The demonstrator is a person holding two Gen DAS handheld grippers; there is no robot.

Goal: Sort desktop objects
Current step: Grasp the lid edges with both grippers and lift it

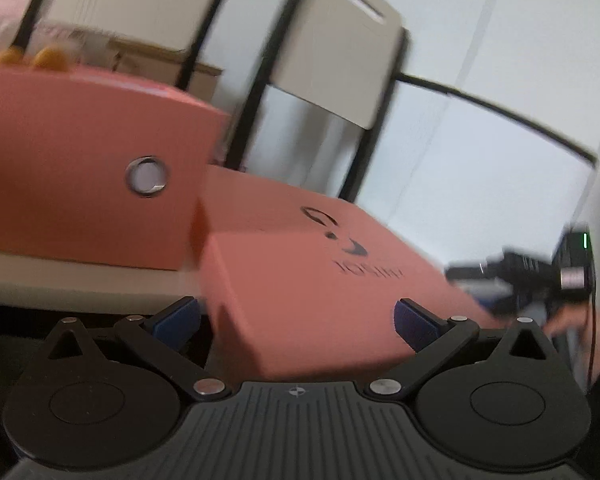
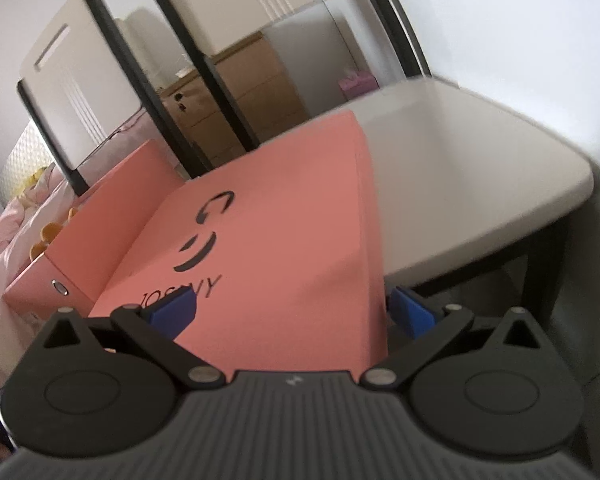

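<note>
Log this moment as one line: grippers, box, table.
left gripper: open, astride pink box corner | right gripper: open, astride same box's near edge | box: lying flat beside pink drawer box | table: right part bare

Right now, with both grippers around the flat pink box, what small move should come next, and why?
Probably close both grippers on the flat pink box. The left gripper and right gripper are open, blue pads apart on either side of its near edge, so neither holds it yet. It lies on the table beside the upright pink box; lifting needs a grip first.
</note>
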